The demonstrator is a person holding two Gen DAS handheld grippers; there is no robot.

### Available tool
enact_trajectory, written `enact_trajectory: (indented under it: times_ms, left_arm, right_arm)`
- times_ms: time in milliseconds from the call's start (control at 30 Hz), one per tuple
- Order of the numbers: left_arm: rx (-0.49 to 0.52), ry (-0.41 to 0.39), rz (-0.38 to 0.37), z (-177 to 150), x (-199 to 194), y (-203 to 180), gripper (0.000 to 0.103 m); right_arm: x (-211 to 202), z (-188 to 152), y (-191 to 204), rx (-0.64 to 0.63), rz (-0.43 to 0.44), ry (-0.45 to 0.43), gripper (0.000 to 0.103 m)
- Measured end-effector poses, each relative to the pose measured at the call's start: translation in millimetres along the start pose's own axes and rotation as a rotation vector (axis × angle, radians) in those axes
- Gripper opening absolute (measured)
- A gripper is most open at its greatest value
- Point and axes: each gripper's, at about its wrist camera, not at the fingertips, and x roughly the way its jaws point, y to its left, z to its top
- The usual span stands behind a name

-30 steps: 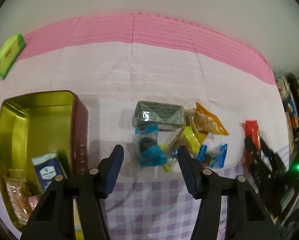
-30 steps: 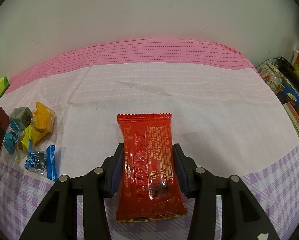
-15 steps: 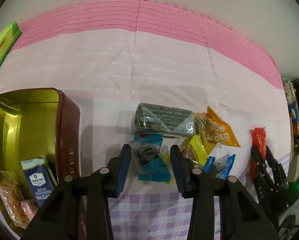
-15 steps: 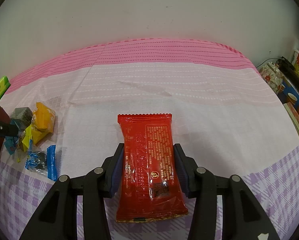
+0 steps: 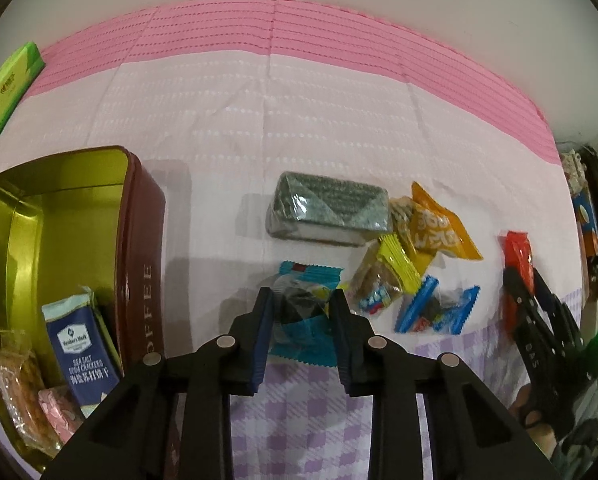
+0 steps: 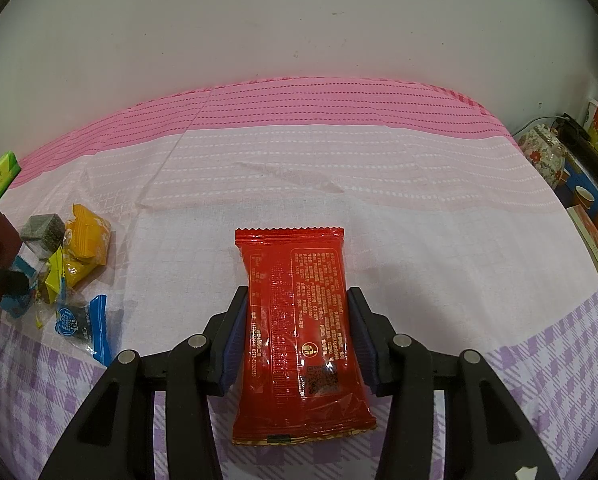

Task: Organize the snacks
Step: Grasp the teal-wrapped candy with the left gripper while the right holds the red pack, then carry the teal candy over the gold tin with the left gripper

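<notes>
The left gripper [image 5: 302, 309] is clamped on the teal packet [image 5: 305, 320], which lies on the cloth [image 5: 299, 120] beside the tin [image 5: 139, 220]. It should be lifted straight, then lowered into the tin's free space. The red packet [image 6: 299, 320] is held clamped in the right gripper [image 6: 297, 320], just over the cloth.

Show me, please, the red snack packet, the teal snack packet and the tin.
red snack packet [image 6: 299, 312]: right wrist view, middle of wrapper.
teal snack packet [image 5: 304, 320]: left wrist view, wrapper centre.
tin [image 5: 147, 248]: left wrist view, brown outer wall.
</notes>
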Motion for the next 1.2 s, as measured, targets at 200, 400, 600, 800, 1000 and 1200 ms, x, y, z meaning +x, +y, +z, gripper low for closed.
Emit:
enact_trajectory:
  times_ms: [200, 400, 600, 800, 1000, 1200]
  left_arm:
    - [0.0, -0.016, -0.024, -15.4, -13.7, -1.0, 0.029]
    - [0.012, -0.029, -0.045, -32.2, -28.0, 1.6, 0.029]
    - [0.026, -0.053, -0.049, -39.9, -39.0, -3.3, 0.029]
    - [0.049, -0.119, -0.022, -37.9, -65.2, -3.4, 0.029]
    - [-0.018, -0.194, 0.014, -31.6, -95.7, 29.1, 0.029]
    - [-0.119, -0.225, 0.116, -28.6, -103.9, 88.2, 0.029]
  right_arm:
    - [0.1, -0.2, -0.3, 0.0, 0.0, 0.0, 0.045]
    - [0.2, -0.3, -0.3, 0.0, -0.001, -0.001, 0.045]
    - [0.3, -0.3, -0.5, -0.001, 0.0, -0.002, 0.045]
    - [0.4, -0.2, -0.6, -0.001, 0.0, -0.001, 0.045]
    - [0.5, -0.4, -1.2, -0.002, 0.0, -0.002, 0.045]
    - [0.7, -0.7, -1.4, -0.002, 0.0, -0.002, 0.045]
